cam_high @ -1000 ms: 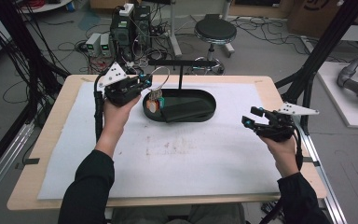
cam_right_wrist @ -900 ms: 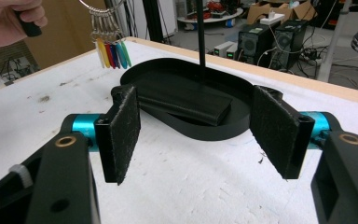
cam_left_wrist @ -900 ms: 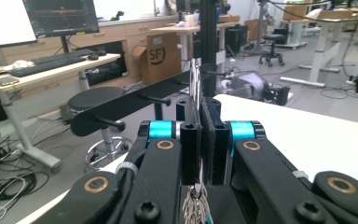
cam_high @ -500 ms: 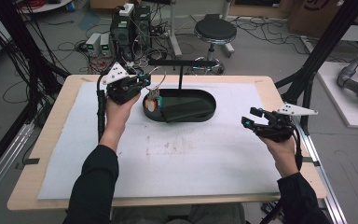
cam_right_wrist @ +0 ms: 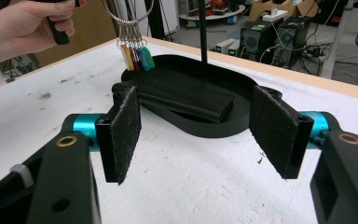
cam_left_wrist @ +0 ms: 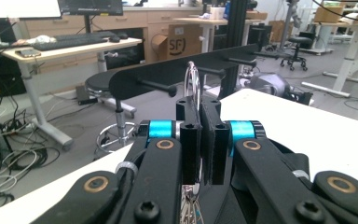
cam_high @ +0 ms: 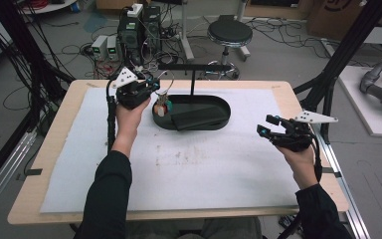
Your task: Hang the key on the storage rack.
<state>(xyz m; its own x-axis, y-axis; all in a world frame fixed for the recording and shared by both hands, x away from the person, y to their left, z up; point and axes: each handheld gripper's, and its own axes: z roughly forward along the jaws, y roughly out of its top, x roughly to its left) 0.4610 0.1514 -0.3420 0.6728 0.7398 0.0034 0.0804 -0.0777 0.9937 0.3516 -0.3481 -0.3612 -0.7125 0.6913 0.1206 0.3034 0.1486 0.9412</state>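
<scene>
The left tongs (cam_left_wrist: 200,140) are clamped on the thin, stiff, slippery key ring (cam_left_wrist: 192,81), best held by its wire, its light tags (cam_high: 163,106) dangling loosely over the black tray (cam_high: 214,124), while the right tongs (cam_right_wrist: 196,135) stand apart.

My left claw (cam_high: 151,85) sits close under the rack's crossbar (cam_high: 194,66), whose pegs (cam_left_wrist: 156,86) jut toward it; the post (cam_high: 192,82) and black tray (cam_high: 224,107) block the middle; between tray and right claw (cam_high: 268,125) the white table (cam_high: 194,169) lies open; so does the near side.
</scene>
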